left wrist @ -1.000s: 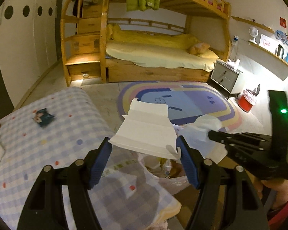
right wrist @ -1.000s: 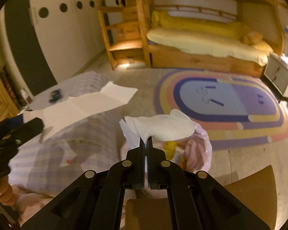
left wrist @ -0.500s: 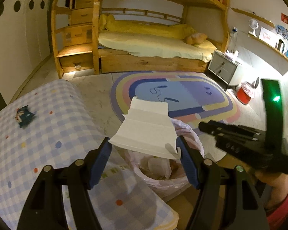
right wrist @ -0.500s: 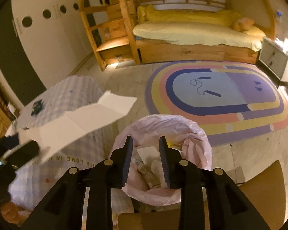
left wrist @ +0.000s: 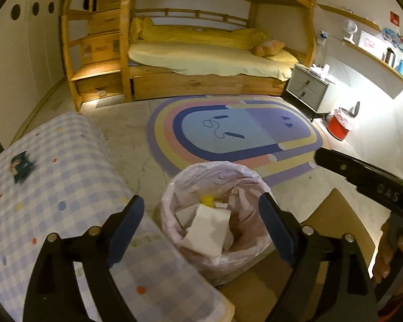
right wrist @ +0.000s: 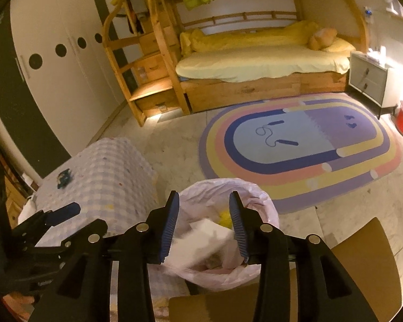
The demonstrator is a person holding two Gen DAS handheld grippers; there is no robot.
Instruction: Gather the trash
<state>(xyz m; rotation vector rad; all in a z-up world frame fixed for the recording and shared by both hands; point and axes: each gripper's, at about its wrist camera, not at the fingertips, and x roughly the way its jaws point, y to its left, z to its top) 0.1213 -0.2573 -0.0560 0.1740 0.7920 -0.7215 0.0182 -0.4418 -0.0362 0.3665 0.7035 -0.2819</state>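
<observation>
Hovering over the trash bag [left wrist: 215,177], my left gripper [left wrist: 201,209] stands wide with nothing between its fingers. My right gripper [right wrist: 204,214] is parted too, and bare. White folded paper [left wrist: 208,230] lies inside the bag. A dark wrapper [left wrist: 20,165] sits on the checked tablecloth [left wrist: 67,187], far left.
</observation>
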